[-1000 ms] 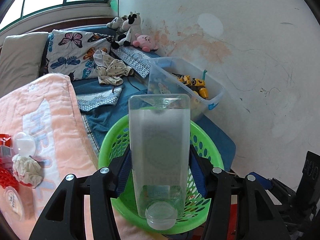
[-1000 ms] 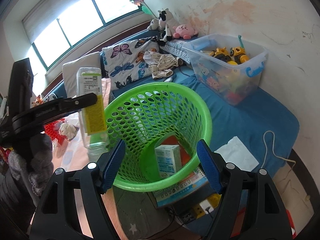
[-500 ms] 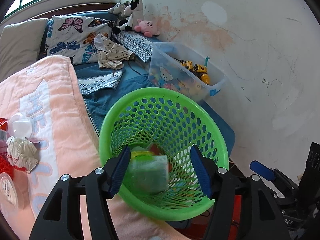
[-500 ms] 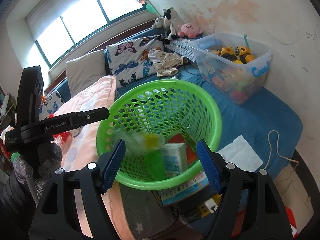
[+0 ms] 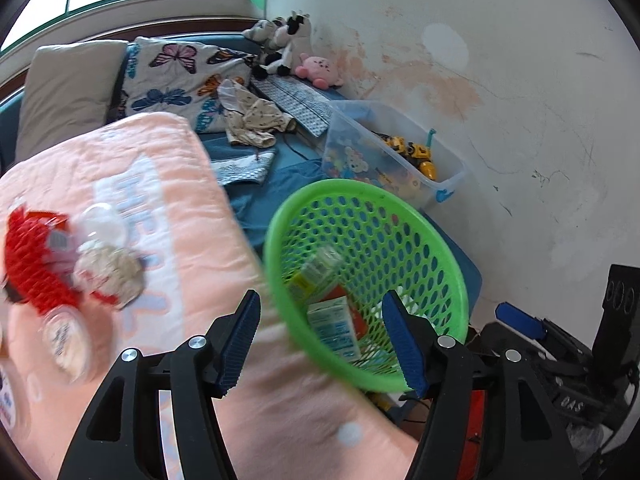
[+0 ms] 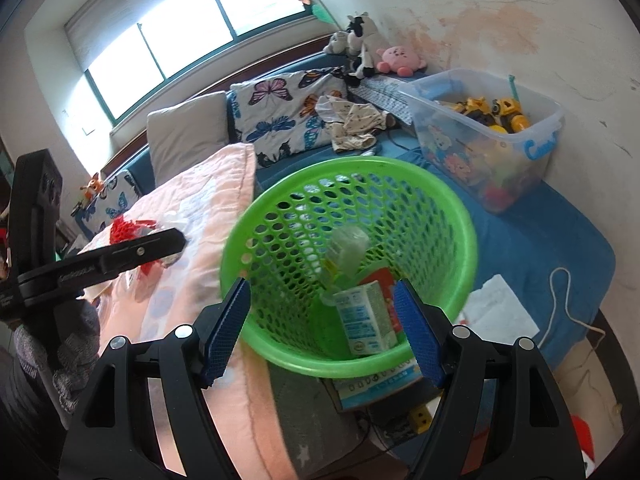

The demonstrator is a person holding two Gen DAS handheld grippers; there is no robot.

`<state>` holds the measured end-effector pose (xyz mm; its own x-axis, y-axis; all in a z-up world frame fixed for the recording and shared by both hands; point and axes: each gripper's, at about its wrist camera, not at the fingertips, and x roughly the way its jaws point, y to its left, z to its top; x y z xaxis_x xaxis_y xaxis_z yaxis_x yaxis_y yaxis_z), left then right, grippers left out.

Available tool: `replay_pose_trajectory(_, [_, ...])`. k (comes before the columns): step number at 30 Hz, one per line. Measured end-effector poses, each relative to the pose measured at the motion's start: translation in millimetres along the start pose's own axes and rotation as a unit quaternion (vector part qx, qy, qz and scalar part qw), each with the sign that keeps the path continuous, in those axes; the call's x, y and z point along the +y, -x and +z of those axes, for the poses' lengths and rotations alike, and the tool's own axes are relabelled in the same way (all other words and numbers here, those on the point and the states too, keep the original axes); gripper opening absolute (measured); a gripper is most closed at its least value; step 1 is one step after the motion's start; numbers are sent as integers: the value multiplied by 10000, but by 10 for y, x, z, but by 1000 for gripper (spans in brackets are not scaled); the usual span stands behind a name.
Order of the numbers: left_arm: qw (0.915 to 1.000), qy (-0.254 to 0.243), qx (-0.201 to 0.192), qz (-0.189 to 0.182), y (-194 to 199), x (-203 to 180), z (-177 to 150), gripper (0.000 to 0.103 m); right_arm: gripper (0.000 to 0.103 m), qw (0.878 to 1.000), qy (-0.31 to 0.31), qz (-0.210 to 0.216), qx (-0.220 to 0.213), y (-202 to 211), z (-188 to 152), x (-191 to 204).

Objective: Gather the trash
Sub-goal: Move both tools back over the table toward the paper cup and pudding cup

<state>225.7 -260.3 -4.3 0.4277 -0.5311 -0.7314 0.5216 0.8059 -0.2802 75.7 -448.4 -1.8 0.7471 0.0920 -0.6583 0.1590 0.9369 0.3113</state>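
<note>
Change: bottle (image 6: 346, 252), held in the left claw (image 5: 320, 340) a second ago, now lies inside the green basket (image 6: 460, 216); the left claw has swung toward the pink blanket (image 5: 180, 184).
Left claw: spread wide, holding nothing, over the blanket's edge just beside the basket.
Right claw (image 6: 322, 330): spread wide, holding nothing, at the basket's near rim.
Basket contents: bottle leaning on the wall; small carton (image 6: 364, 320) and red pack (image 6: 386, 284) on the floor of the basket.
Left of basket: red wrapper (image 5: 32, 268), crumpled tissue (image 5: 110, 272), clear lid (image 5: 100, 222), round cup lid (image 5: 66, 340) on the blanket, blurred.
Behind basket: toy bin (image 6: 492, 136), against the wall.
</note>
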Motion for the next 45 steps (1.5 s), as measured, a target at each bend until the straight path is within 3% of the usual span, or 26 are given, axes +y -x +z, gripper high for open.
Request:
replay_pose_trajectory(13, [9958, 509, -349, 673, 690, 714, -234, 61, 75, 9977, 538, 391, 118, -196, 119, 612])
replay_pose_trajectory(30, [9722, 1437, -791, 1673, 1550, 1875, -579, 61, 75, 9816, 1550, 1080, 296, -574, 320, 1760])
replay_pose_trajectory(37, [9650, 1692, -848, 1817, 1699, 2139, -691, 61, 75, 9724, 1840, 1333, 534, -835, 322, 2154])
replay_pose_trajectory(45, [9594, 1876, -849, 1925, 1770, 2355, -805, 61, 78, 9603, 2119, 1520, 989, -1245, 80, 2573])
